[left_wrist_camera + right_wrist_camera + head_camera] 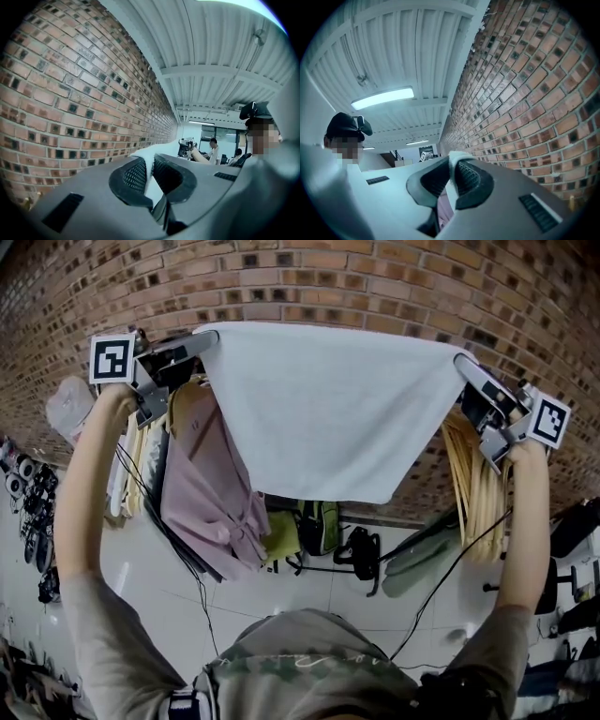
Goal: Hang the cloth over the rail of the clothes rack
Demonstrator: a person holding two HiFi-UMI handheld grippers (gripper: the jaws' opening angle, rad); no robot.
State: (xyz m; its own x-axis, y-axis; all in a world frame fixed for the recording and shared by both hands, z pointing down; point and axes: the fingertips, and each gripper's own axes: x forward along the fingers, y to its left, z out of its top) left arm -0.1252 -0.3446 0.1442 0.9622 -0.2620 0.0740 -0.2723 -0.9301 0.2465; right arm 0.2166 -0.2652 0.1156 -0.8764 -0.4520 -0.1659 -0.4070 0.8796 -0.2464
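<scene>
A pale grey-white cloth (328,409) hangs stretched between my two grippers, high up in front of the brick wall. My left gripper (202,341) is shut on the cloth's top left corner. My right gripper (462,362) is shut on the top right corner. In the left gripper view the cloth (149,161) is pinched between the black ribbed pads (136,176). In the right gripper view a fold of the cloth (452,161) sits between the pads (469,177). The rack's rail is hidden behind the cloth; garments and hangers hang from it.
A pink shirt (211,493) hangs below left of the cloth, with more clothes beside it. A bunch of pale wooden hangers (478,488) hangs at the right. Bags and a stand (361,554) sit on the floor. The brick wall (328,287) is close behind.
</scene>
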